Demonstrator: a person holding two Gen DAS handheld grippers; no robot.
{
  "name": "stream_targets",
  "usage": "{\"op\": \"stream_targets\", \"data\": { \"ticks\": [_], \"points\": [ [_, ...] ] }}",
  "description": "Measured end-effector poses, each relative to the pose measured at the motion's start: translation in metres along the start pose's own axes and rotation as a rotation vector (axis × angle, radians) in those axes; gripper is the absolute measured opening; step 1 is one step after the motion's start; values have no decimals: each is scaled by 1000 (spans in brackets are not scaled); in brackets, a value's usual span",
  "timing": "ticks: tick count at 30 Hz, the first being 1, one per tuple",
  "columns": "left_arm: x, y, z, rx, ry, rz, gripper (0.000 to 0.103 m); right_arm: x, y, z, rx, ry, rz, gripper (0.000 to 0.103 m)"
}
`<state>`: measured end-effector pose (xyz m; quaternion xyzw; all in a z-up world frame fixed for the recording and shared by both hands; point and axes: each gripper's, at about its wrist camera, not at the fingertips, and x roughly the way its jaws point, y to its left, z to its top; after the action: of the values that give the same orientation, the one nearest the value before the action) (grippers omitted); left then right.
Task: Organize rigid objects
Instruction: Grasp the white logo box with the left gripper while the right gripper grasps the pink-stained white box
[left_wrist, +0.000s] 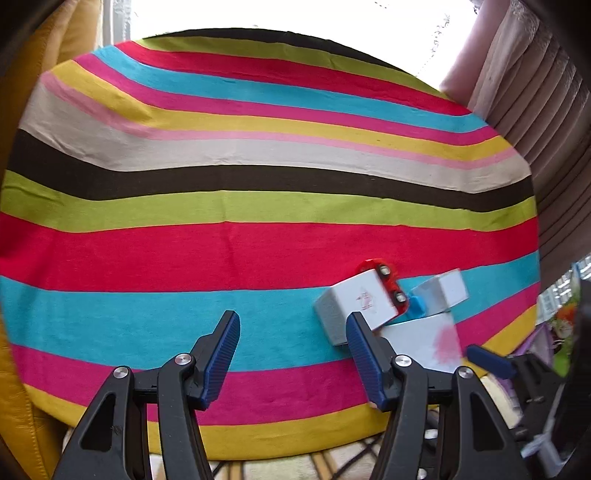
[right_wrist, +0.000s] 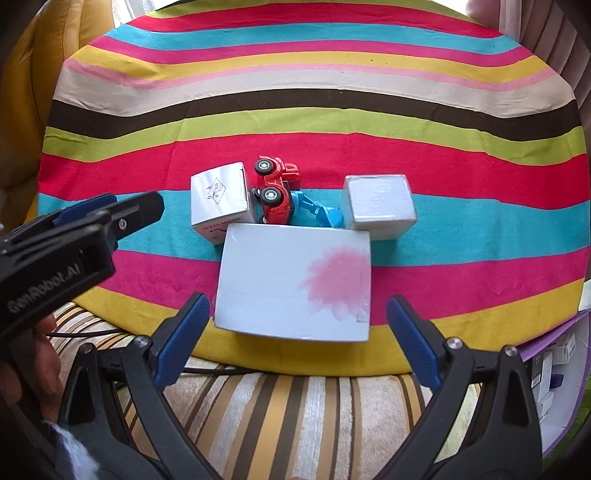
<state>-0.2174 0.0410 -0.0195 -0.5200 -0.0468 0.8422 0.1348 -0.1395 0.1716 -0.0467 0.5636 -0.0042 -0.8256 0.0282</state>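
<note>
A large white box with a pink flower print (right_wrist: 295, 280) lies near the front of the striped cloth (right_wrist: 295, 110). Behind it stand a small white box with a logo (right_wrist: 221, 197), a red toy truck (right_wrist: 275, 192) tipped on its side with a blue arm (right_wrist: 321, 214), and a plain white cube box (right_wrist: 380, 206). My right gripper (right_wrist: 295, 332) is open and empty, its fingers either side of the large box's near edge. My left gripper (left_wrist: 291, 350) is open and empty, left of the logo box (left_wrist: 354, 306); it also shows in the right wrist view (right_wrist: 110, 210).
The cloth (left_wrist: 258, 240) covers a round table. A yellow leather seat (left_wrist: 22, 406) is at the left, a curtain (left_wrist: 535, 122) at the far right. A striped cushion (right_wrist: 295, 413) lies in front of the table. Small boxes (right_wrist: 554, 369) sit at the right.
</note>
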Motion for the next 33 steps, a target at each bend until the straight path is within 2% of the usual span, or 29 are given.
{"op": "stream_targets", "data": {
  "ticks": [3,8,9,11,17,24,28,33],
  "points": [
    [5,-4,8,-26,25,-83,61,6,1,3,-5,7,-3,98],
    [16,-9,14,-73,70,-125,61,24,-3,7,11,33,-10,97],
    [18,-11,15,-82,77,-131,61,25,-6,6,22,36,-10,93],
    [22,-14,15,-95,91,-144,61,23,-13,4,50,25,-9,92],
    [33,-27,16,-111,121,-124,61,4,-38,-10,101,-17,-35,92],
    [50,-40,19,-102,143,-53,62,-19,-69,-24,175,-60,-60,92],
    [44,-45,18,-58,118,-32,54,-27,-75,-28,186,-72,-61,92],
    [33,-30,8,-68,96,-41,47,-29,-76,-35,203,-79,-52,92]
  ]
}}
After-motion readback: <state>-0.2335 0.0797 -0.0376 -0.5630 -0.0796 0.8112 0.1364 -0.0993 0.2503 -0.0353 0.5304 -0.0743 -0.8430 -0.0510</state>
